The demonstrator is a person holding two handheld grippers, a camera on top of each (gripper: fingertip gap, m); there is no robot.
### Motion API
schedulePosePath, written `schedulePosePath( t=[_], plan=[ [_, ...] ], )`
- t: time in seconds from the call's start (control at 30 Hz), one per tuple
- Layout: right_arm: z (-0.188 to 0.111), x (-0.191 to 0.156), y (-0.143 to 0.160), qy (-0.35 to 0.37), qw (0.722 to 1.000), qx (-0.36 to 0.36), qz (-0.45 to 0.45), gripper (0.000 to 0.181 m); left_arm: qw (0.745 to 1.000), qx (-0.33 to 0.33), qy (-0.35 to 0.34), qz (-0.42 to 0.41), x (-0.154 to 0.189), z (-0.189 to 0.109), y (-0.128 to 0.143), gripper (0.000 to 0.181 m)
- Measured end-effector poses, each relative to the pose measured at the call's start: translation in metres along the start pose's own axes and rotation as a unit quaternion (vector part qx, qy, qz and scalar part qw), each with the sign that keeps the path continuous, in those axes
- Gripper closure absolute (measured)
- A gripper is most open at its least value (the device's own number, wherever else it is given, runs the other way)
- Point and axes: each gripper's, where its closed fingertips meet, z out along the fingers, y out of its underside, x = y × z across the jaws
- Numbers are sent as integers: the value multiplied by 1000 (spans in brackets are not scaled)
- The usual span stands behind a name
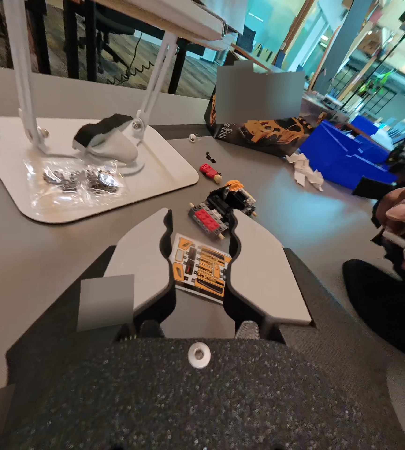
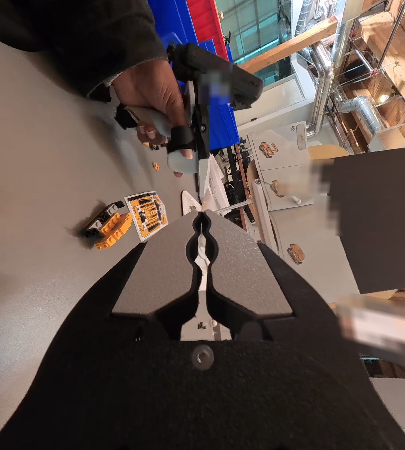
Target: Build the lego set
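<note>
Landmark = the sticker sheet (image 1: 201,266), flat on the grey table (image 1: 50,255).

Biggest first: behind & left of the sheet you've got the white stand base (image 1: 167,155). It props up the instruction booklet (image 2: 279,155), prob. so the steps stay readable while both your hands are busy. On that base lies a clear plastic bag (image 1: 74,185) w/ small dark parts inside, unopened as far as I can tell. Far behind the sheet, to the right, the set's box (image 1: 264,136) stands on the table; contents not visible.

Just beyond the sheet sits the half-built car chassis (image 1: 221,209), black/grey w/ red & orange bricks. Beyond that lies a red minifigure (image 1: 211,171).

Your left gripper (image 1: 200,224) hangs over the sheet, jaws wide apart, holding nothing; likely lining up on the chassis. Your right gripper (image 2: 202,215) has tips nearly touching; nothing visible between them. It's rolled sideways, off the work.
</note>
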Motion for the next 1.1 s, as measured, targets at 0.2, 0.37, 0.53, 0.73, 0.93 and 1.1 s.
schedulePosePath(
  t=[0.2, 0.37, 0.53, 0.73, 0.93, 1.1],
  plan=[
    [2, -3, 6, -8, 1000, -8, 16, 181, 998, 10, -34, 54, -4, -4, -7, 133],
    [3, -4, 9, -9, 1000, -10, 26, 181, 998, 15, 13, 67, 17, -11, -13, 151],
    [7, -8, 12, -16, 999, -12, 35, 181, 984, -28, 171, -37, 68, -11, 0, 159],
    [10, -12, 14, -16, 999, -14, 42, 181, 933, -71, 318, -154, 111, -16, 17, 162],
    [13, -19, 12, -16, 999, -7, 40, 181, 911, -86, 358, -184, 129, -17, 25, 168],
    [15, -23, 11, -19, 999, -4, 41, 181, 902, -102, 367, -203, 133, -15, 32, 169]
  ],
)
